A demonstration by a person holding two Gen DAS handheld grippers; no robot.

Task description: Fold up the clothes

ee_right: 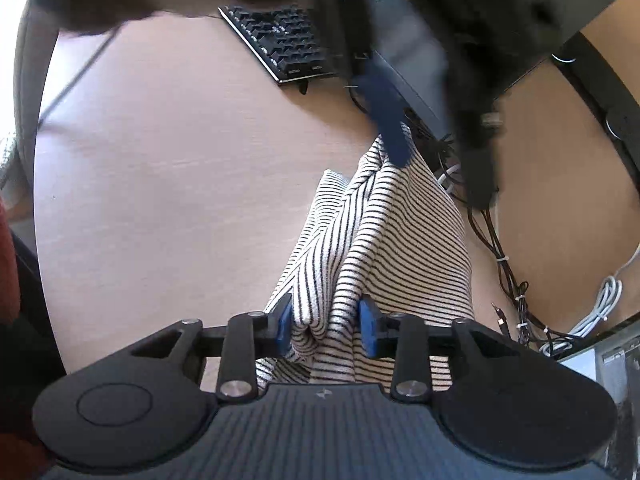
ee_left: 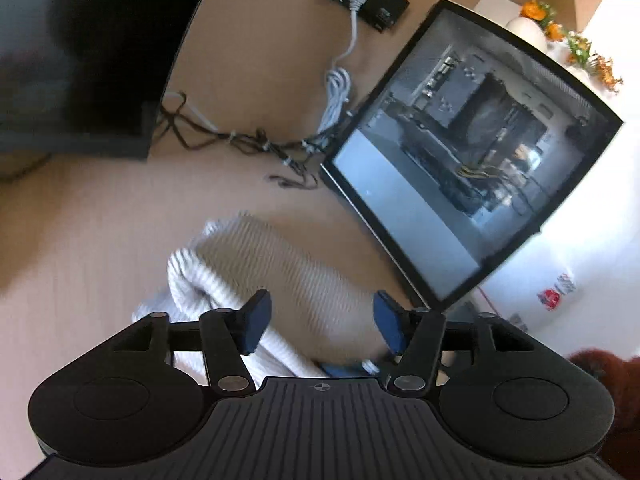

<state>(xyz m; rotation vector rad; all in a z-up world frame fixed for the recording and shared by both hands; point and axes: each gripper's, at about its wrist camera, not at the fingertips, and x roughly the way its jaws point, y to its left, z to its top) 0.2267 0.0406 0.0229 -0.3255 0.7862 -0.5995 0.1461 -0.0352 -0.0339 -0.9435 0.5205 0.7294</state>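
- Your right tool (ee_right: pixel 325 330) is clamped on a bunched fold of the striped garment (ee_right: pixel 384 240), which hangs up off the surface (ee_right: pixel 160 184); I judge that keeps one end lifted so the cloth can be drawn straight for a fold.
- In the right wrist view your left tool (ee_right: pixel 394 136) pinches the far end of the same garment, so the cloth is stretched between your two hands.
- In the left wrist view its pads (ee_left: pixel 256 320) stand apart with blurred cloth between them; how firm that grip is I cannot tell.
- To the garment's left the surface lies bare, good room for laying it down.
- On the other side are the cables (ee_right: pixel 516 300) and the computer case (ee_left: pixel 472 152), with the keyboard (ee_right: pixel 288 40) beyond; keep clear of them.
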